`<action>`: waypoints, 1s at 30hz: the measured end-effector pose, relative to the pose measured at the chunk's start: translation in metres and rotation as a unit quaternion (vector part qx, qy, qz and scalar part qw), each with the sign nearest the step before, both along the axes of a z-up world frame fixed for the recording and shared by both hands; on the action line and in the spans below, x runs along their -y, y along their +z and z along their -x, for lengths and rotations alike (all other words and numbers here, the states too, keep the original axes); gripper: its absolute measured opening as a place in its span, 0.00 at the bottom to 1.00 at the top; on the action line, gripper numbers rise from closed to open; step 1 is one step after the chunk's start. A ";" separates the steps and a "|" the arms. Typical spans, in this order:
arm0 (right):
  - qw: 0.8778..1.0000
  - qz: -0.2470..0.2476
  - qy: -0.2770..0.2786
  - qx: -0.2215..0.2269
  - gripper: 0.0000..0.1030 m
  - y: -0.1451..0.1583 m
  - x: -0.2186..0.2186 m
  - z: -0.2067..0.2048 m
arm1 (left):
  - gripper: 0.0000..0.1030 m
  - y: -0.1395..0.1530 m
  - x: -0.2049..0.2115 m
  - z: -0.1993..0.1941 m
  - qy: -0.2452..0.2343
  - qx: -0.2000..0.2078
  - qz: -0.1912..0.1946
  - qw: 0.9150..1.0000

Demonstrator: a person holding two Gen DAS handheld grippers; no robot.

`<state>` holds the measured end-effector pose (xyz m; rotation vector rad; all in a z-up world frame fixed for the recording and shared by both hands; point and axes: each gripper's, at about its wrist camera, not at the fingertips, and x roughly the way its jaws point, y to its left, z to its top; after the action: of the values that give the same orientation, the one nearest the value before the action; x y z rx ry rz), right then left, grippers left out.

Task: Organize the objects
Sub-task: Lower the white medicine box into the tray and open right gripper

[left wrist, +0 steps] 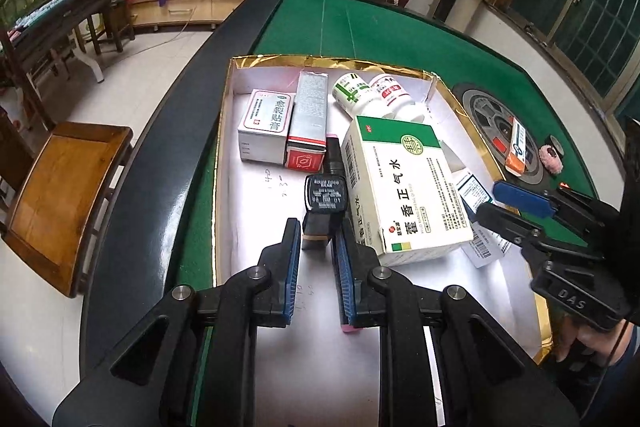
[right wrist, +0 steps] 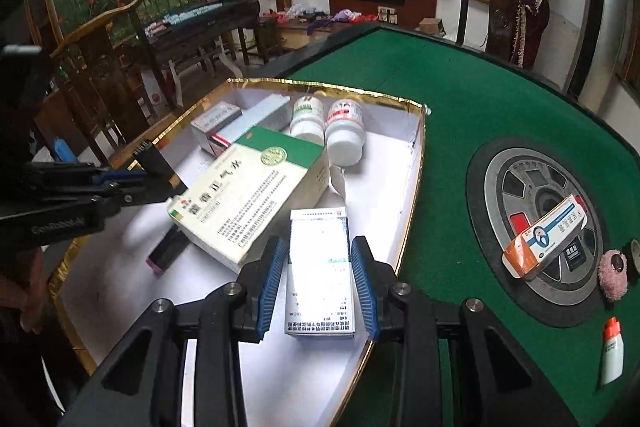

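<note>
A gold-rimmed white tray (left wrist: 224, 131) sits on the green table; it also shows in the right wrist view (right wrist: 412, 163). My left gripper (left wrist: 318, 235) is shut on a small black box (left wrist: 325, 199) and holds it upright above the tray floor. My right gripper (right wrist: 318, 259) has its pads beside a white medicine box (right wrist: 318, 267) that lies in the tray; whether it grips is unclear. A large green-and-white box (left wrist: 404, 187), two white bottles (left wrist: 372, 93), a silver-red box (left wrist: 308, 119) and a white-red box (left wrist: 264, 123) lie in the tray.
An orange-white box (right wrist: 546, 235) lies on the round centre hub of the table (right wrist: 536, 231). A pink fluffy item (right wrist: 612, 273) and a small white tube (right wrist: 612, 351) lie on the felt to the right. A dark pink-ended stick (right wrist: 166, 253) lies in the tray.
</note>
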<state>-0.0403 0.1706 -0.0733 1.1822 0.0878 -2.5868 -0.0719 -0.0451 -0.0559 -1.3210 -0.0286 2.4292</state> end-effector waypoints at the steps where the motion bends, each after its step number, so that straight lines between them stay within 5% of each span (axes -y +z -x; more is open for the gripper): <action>1: 1.000 0.003 0.001 -0.002 0.34 0.002 -0.001 -0.001 | 0.16 0.001 0.000 -0.001 0.000 -0.002 0.002 1.000; 17: 0.996 0.080 -0.033 -0.026 0.36 0.026 -0.046 -0.010 | 0.17 0.044 -0.015 0.019 0.023 -0.063 0.027 0.997; 22: 0.995 0.090 -0.045 -0.026 0.36 0.027 -0.064 -0.009 | 0.17 0.028 -0.030 0.043 0.022 -0.036 0.062 0.997; 30: 0.987 0.112 -0.106 -0.046 0.37 0.039 -0.137 -0.017 | 0.17 0.028 -0.025 0.027 0.013 -0.035 0.039 0.999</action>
<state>-0.0237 0.3071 -0.0338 1.0397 -0.3191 -2.7441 -0.0993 -0.0200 -0.0279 -1.2751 0.0702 2.5196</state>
